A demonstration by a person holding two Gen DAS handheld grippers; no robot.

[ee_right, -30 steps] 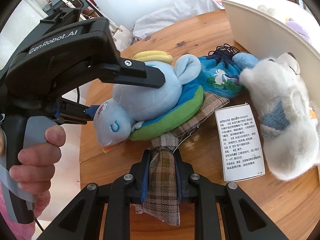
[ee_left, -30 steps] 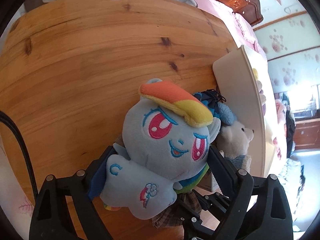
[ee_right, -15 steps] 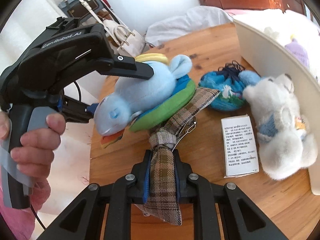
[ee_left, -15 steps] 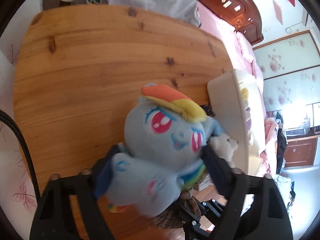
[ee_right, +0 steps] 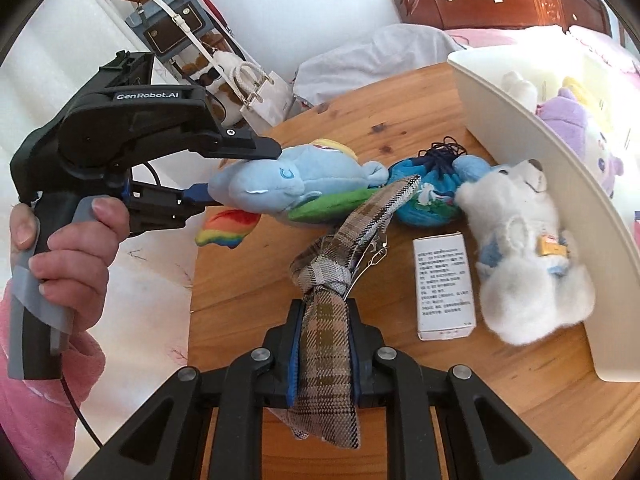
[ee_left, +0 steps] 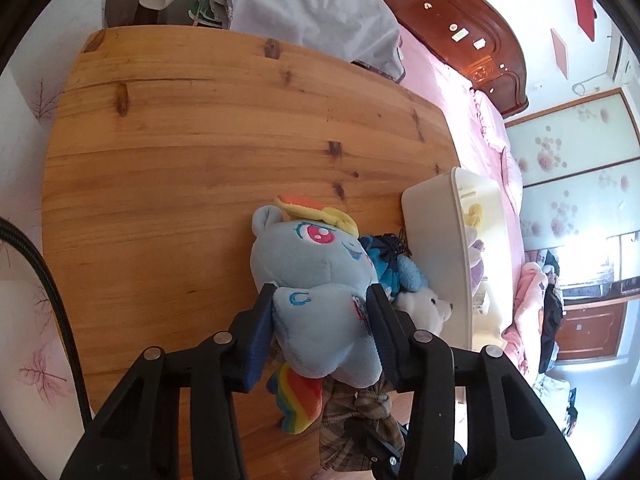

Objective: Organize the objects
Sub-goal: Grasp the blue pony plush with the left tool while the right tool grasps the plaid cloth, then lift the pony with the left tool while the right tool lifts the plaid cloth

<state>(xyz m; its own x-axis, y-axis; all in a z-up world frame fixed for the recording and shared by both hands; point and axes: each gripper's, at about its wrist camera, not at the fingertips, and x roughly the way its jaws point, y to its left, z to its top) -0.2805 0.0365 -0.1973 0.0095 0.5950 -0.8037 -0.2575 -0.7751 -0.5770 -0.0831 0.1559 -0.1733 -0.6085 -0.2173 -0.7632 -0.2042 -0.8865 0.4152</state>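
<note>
My left gripper (ee_left: 320, 304) is shut on a blue pony plush (ee_left: 316, 272) with a rainbow mane and tail, held above the wooden table (ee_left: 192, 152); the gripper (ee_right: 236, 172) and plush (ee_right: 288, 184) also show in the right wrist view. My right gripper (ee_right: 323, 320) is shut on a brown plaid tie (ee_right: 332, 320), lifted off the table, its far end draped toward the plush. A white bear plush (ee_right: 520, 256), a blue drawstring pouch (ee_right: 432, 196) and a small white box (ee_right: 442, 284) lie beside a cream storage bin (ee_right: 560, 184).
The bin (ee_left: 440, 248) holds a purple plush (ee_right: 576, 136) and other soft toys. A bed with pink cover (ee_left: 472, 120) lies beyond the table's far edge. Bags (ee_right: 188, 36) hang on a rack by the wall at left.
My left gripper has lifted the pony plush up off the table and back. My right gripper has raised the plaid tie, pulling it out from under the plush.
</note>
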